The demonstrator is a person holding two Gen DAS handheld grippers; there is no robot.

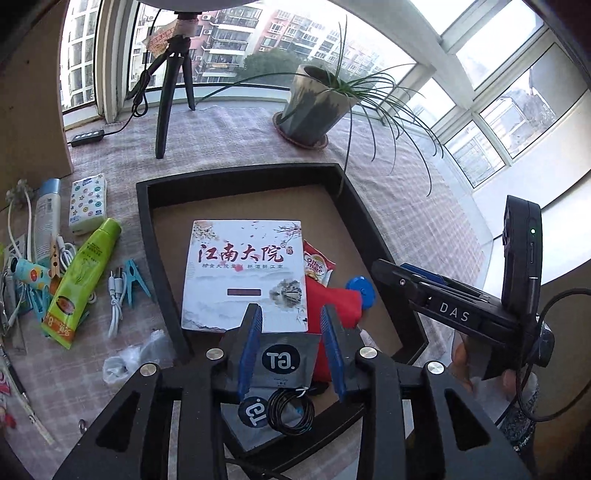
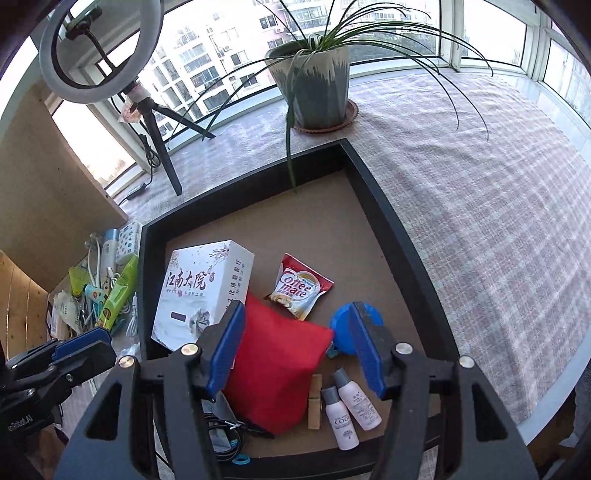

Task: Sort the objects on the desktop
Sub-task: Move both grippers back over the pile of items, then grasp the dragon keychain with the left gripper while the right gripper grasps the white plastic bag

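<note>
Red pouch [image 2: 277, 373] lies inside black tray [image 2: 402, 236] beside white box [image 2: 195, 295]

A curved bay of windows [image 2: 491, 26] is seen behind the tabletop [image 2: 480, 192], which is covered by a pale checked cloth. Daylight is admitted through the glass, and apartment blocks [image 1: 236, 33] are visible outside. A potted plant [image 2: 314, 85] on a saucer and a ring light [image 2: 99, 48] on a black tripod [image 1: 170, 92] are placed near the sill. A wooden panel [image 2: 48, 192] is seen at left.
</note>
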